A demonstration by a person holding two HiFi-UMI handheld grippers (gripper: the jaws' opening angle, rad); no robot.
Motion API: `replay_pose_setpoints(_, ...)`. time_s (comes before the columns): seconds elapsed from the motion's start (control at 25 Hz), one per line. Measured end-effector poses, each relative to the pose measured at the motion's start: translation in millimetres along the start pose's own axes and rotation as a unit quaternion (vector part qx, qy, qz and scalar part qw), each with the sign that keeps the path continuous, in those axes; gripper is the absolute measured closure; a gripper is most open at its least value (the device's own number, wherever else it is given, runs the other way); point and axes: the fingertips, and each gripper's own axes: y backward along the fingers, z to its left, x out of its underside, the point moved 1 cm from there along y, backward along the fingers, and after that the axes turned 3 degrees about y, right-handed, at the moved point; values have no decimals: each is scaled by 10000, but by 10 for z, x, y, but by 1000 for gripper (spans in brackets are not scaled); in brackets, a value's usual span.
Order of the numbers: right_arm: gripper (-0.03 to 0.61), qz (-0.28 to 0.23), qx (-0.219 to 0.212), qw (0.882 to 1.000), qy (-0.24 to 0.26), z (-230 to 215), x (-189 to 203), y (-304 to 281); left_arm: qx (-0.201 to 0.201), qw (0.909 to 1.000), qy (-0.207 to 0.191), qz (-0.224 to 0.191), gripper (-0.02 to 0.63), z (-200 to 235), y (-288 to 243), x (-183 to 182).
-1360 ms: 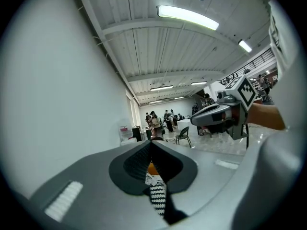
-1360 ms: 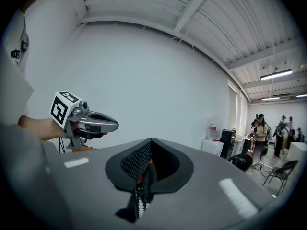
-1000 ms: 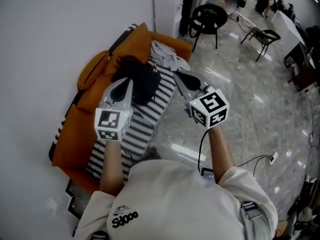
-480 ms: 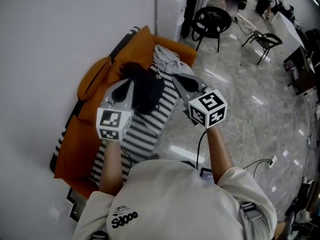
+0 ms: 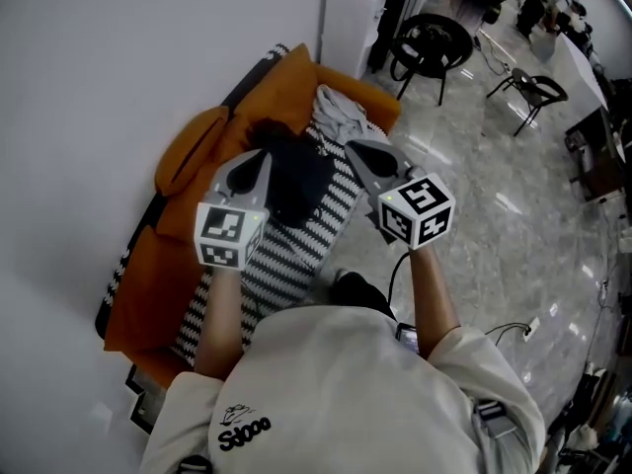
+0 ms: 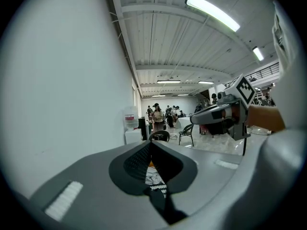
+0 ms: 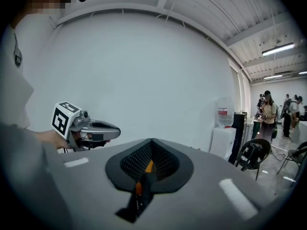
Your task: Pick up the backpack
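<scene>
A black backpack [image 5: 296, 171] lies on a black-and-white striped blanket [image 5: 286, 250] that covers an orange sofa [image 5: 197, 146] against the wall. My left gripper [image 5: 259, 156] hovers just left of the backpack, shut and holding nothing. To the backpack's right, my right gripper [image 5: 363, 151] is also shut and empty, above the sofa's floor-side edge. In the left gripper view the shut jaws [image 6: 151, 145] point level along the wall, with the right gripper [image 6: 218, 116] beside them. The right gripper view shows its shut jaws [image 7: 152, 142] and the left gripper [image 7: 88, 128].
A crumpled grey cloth [image 5: 341, 117] lies past the backpack. A white water dispenser [image 5: 351, 8] and a black chair [image 5: 430, 42] stand beyond the sofa. The white wall [image 5: 99, 67] runs along the left. A cable [image 5: 513, 329] lies on the marble floor; people stand far off [image 6: 158, 116].
Both grippers have moved forward over the sofa and now flank the backpack more closely. Their jaws have stayed shut.
</scene>
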Motion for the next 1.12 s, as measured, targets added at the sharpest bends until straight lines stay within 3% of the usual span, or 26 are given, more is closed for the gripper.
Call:
replay_pose_setpoints(0.48,575,578,-360,9974,233,-669,282,-1002,-548,9967,267,540,603,737,-764,445)
replay_pose_setpoints(0.88,573,1140,-958,9885,275,-1348,682,-2080,-1279,9834,727,1062,603,1495,-1517,945)
replay_pose_setpoints(1.04,519,1412,-1368,9803,203,-1460,959,-2457,-1582,9765,882,1171,601,1771,-1717,1213)
replay_pose_setpoints(1.12,487,1563,-1545,9754,175,-1493,1111,-2644,-1623,9722,963,1385,531,1862,-1808,1414)
